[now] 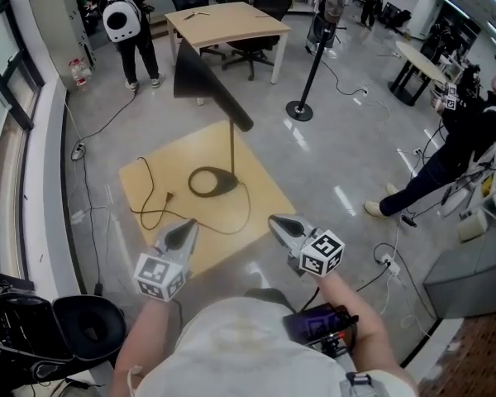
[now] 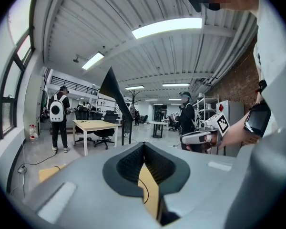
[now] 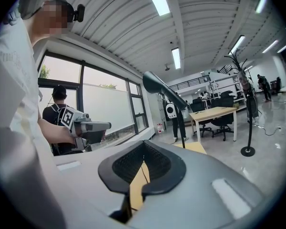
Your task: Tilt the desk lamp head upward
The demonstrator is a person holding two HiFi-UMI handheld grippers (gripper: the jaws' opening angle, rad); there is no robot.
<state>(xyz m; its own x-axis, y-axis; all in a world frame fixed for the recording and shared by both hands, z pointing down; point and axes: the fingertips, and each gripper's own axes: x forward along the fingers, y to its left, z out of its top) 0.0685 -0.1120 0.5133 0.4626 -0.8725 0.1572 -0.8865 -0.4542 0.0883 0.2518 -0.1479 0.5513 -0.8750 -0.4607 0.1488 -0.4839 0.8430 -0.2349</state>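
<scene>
Ahead on a tan board: one black lamp, upright, ring base flat on the board, cone head at the top with its wide end toward the far left. Well apart from both claws, farther off than they are and roughly midway between them.

Near left, left gripper, jaws pressed together on nothing, over the board's near edge. Near right, right gripper, jaws likewise closed and empty. Neither touching lamp, cord or board.

Counted: two grippers, each with one marker cube; one lamp; one cord, looped across the board's left part. Farther off, one pale desk, one pole stand, and two people, one wearing a white backpack.

Only print to be made out: black-and-white square codes on the cubes.
</scene>
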